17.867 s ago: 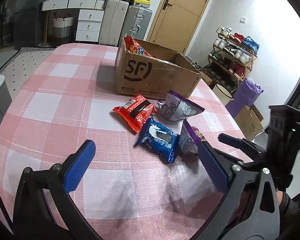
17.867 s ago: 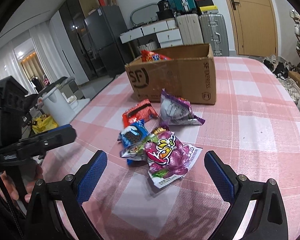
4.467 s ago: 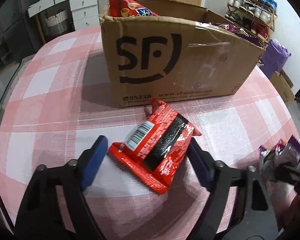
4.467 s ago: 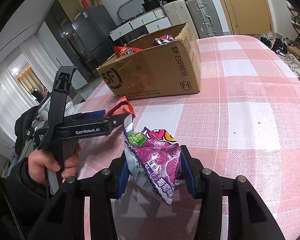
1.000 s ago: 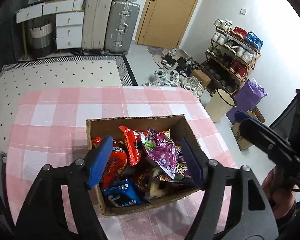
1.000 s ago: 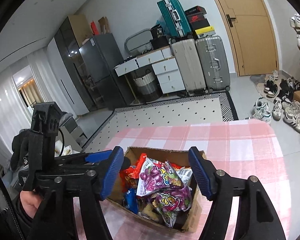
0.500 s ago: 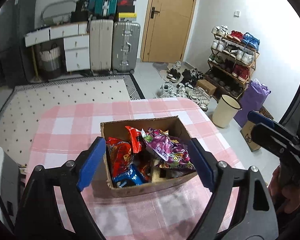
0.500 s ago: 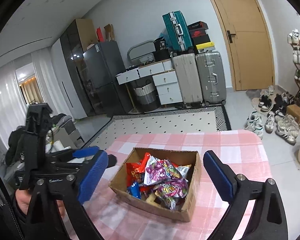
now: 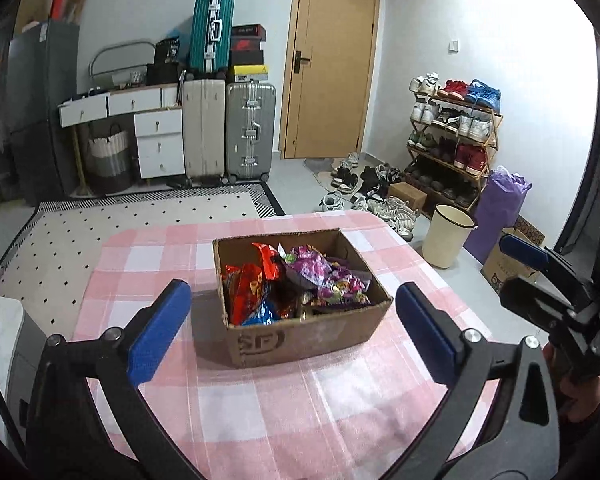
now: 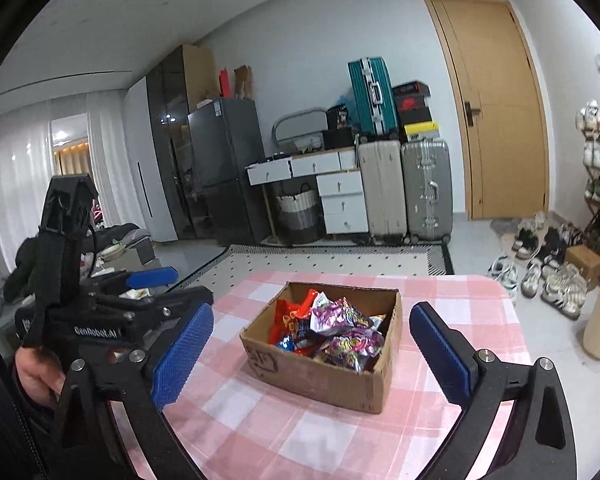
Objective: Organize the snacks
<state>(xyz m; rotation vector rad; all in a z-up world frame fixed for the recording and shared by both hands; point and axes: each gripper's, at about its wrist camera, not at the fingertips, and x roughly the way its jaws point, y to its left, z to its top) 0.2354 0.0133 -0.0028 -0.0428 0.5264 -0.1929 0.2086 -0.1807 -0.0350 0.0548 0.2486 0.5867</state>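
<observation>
Box (image 9: 300, 336) on pink-check surface (image 9: 260, 408), packed with snacks (image 9: 296, 284), ahead of both grippers. Left gripper (image 9: 292, 330) and right gripper (image 10: 310, 356) fingers just opened wide, empty, angled down.

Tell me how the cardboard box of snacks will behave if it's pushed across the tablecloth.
The cardboard box sits low and wide, so it will probably slide, not tip. Its snack packets look light. The checked tablecloth may bunch under it.

Both wrist views look down at the box (image 9: 300, 336) from well back.
</observation>
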